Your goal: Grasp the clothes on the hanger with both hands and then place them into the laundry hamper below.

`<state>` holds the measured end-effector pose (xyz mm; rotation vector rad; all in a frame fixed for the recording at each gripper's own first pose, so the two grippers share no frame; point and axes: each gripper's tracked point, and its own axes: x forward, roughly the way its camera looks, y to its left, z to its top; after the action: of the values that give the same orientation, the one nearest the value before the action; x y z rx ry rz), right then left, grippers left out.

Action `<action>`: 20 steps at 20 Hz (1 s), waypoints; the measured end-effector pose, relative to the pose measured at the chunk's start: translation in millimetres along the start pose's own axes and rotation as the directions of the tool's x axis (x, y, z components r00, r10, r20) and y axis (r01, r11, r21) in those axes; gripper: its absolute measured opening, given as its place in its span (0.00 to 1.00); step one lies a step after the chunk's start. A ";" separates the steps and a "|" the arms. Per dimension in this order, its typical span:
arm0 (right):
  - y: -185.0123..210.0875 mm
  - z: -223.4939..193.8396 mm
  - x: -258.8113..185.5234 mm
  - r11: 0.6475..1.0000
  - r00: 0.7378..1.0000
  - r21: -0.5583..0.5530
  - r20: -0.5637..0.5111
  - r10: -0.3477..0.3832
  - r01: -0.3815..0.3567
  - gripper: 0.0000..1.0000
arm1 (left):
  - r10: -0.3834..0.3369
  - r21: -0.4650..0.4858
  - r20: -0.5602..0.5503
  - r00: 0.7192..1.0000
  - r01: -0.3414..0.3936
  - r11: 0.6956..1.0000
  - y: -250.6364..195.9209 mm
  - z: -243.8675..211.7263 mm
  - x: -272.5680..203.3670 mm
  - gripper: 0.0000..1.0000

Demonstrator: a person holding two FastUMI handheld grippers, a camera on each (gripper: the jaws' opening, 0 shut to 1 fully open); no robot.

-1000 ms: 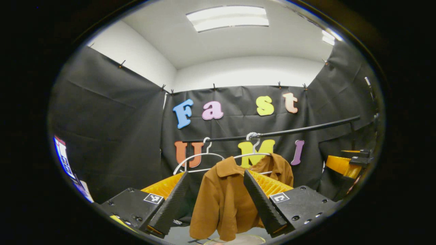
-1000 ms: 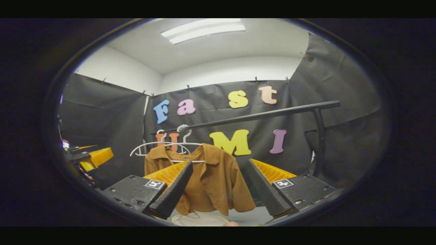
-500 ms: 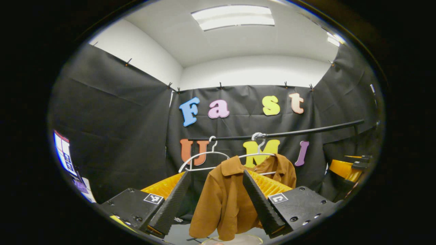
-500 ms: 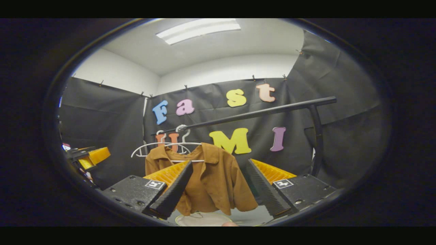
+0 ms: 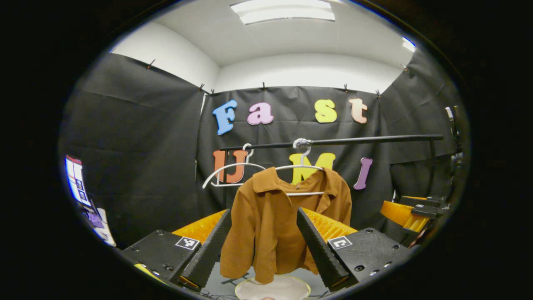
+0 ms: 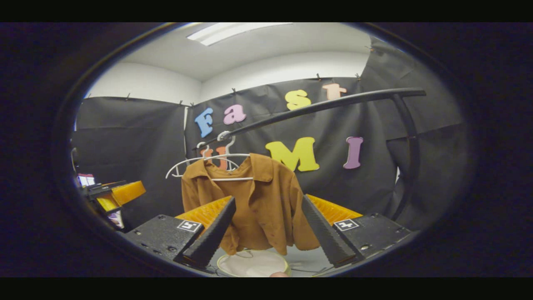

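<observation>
Brown shirt (image 5: 277,225): draped on a white hanger (image 5: 297,168) hooked over the black rail (image 5: 333,142), directly above a pale round hamper (image 5: 272,288), probably so it can drop straight in. Left gripper (image 5: 260,246) and right gripper (image 6: 268,233): both spread wide, empty, framing the shirt for a two-sided grasp.

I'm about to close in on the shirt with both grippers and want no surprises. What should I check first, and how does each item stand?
1. Left gripper jaws open: ok.
2. Right gripper jaws open: ok.
3. Brown shirt on its white hanger, hooked on the black rail: ok.
4. Shirt between each gripper's jaws: not ok, it hangs beyond both.
5. Laundry hamper below the shirt, mouth uncovered: ok.
6. Empty second hanger apart from the shirt's left shoulder: cannot tell.
</observation>
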<state>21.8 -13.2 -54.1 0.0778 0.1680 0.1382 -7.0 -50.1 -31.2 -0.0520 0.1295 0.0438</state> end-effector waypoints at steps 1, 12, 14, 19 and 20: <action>-1.0 -4.5 2.6 1.000 1.000 0.000 -0.013 0.014 -0.014 0.99 | 0.002 -0.002 -0.010 1.000 -0.002 1.000 -4.4 -3.9 0.5 1.00; -3.1 -24.7 51.3 0.997 0.993 0.003 -0.089 0.075 -0.075 0.99 | 0.007 -0.045 -0.066 0.998 -0.010 0.999 -21.8 -21.6 41.9 0.96; -1.8 -28.9 66.8 0.998 0.992 0.007 -0.107 0.063 -0.063 0.99 | -0.009 -0.051 -0.072 0.997 0.006 0.999 -21.3 -26.0 58.8 1.00; 9.4 -35.4 112.3 0.997 0.992 0.074 -0.119 0.031 -0.023 1.00 | -0.080 -0.071 -0.086 0.993 0.074 0.995 -29.5 -39.7 113.6 0.96; 13.3 -37.6 123.5 0.996 0.992 0.086 -0.122 0.031 -0.021 1.00 | -0.086 -0.079 -0.091 0.992 0.079 0.994 -28.4 -42.9 125.2 1.00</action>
<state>134.2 20.1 -109.8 0.1557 0.2967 0.1622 112.8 -75.7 -88.5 -0.1348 0.2202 -0.0368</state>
